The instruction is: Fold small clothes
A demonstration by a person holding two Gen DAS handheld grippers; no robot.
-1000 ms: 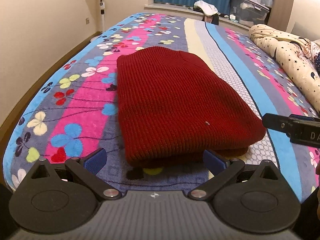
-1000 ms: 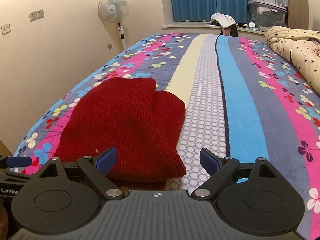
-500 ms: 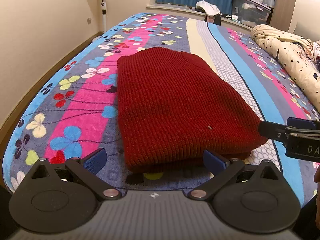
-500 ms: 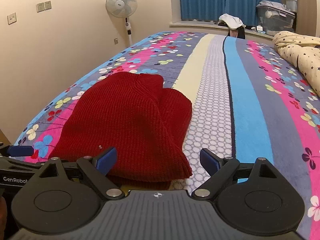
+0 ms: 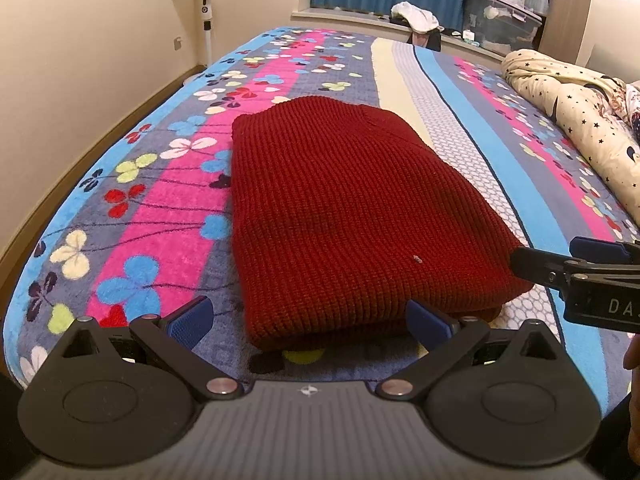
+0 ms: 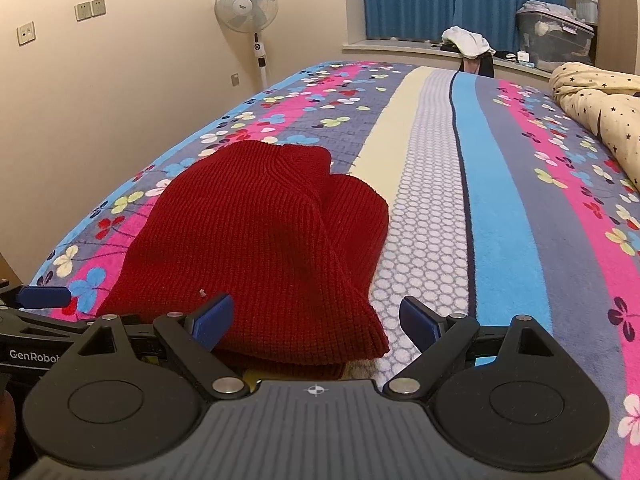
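Observation:
A dark red knitted sweater (image 5: 344,208) lies folded in a thick stack on the bed; it also shows in the right wrist view (image 6: 256,248). My left gripper (image 5: 308,322) is open, its blue pads on either side of the stack's near left corner, just short of it. My right gripper (image 6: 316,318) is open around the stack's near right corner. The right gripper also shows in the left wrist view (image 5: 576,268), at the sweater's right edge. The left gripper's blue fingertip (image 6: 44,297) shows at the left of the right wrist view.
The bed has a striped, flowered blanket (image 5: 152,184). A cream star-print quilt (image 5: 576,120) is bunched on the right side. A standing fan (image 6: 246,4) is by the left wall. Clothes and a storage box (image 6: 554,36) sit on the window ledge behind.
Both grippers have edged slightly forward toward the sweater's near edge. The right gripper has moved closer to the stack's right side. The sweater has not moved.

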